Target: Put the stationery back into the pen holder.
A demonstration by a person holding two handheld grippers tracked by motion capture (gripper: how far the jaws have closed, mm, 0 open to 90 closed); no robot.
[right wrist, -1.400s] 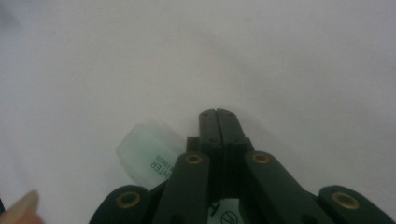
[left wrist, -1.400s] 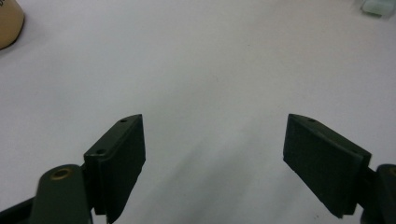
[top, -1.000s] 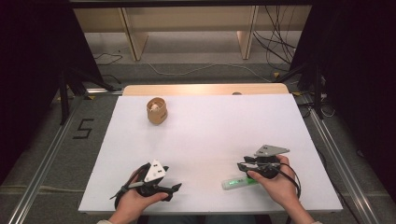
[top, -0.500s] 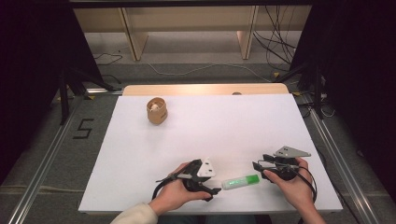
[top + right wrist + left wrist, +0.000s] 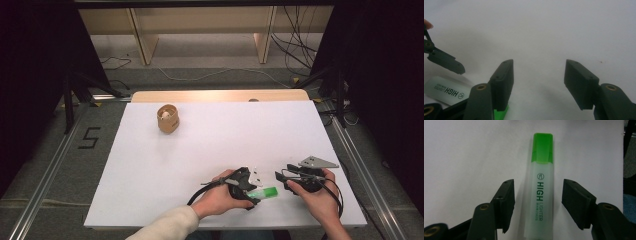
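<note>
Two grippers work near the front edge of the white table [image 5: 150, 165]. The left gripper [image 5: 537, 195] straddles the green highlighter [image 5: 541, 182], which lies flat on the table; its jaws have just been closing but stand partly open, gaps on both sides. The right gripper [image 5: 537, 80], empty, has just been opening and stands wide beside the cap end. A good grip should centre the barrel between the pads and close squarely. The highlighter's rear end is cut off; contents of the distant wooden cup [image 5: 168, 118] are unclear.
</note>
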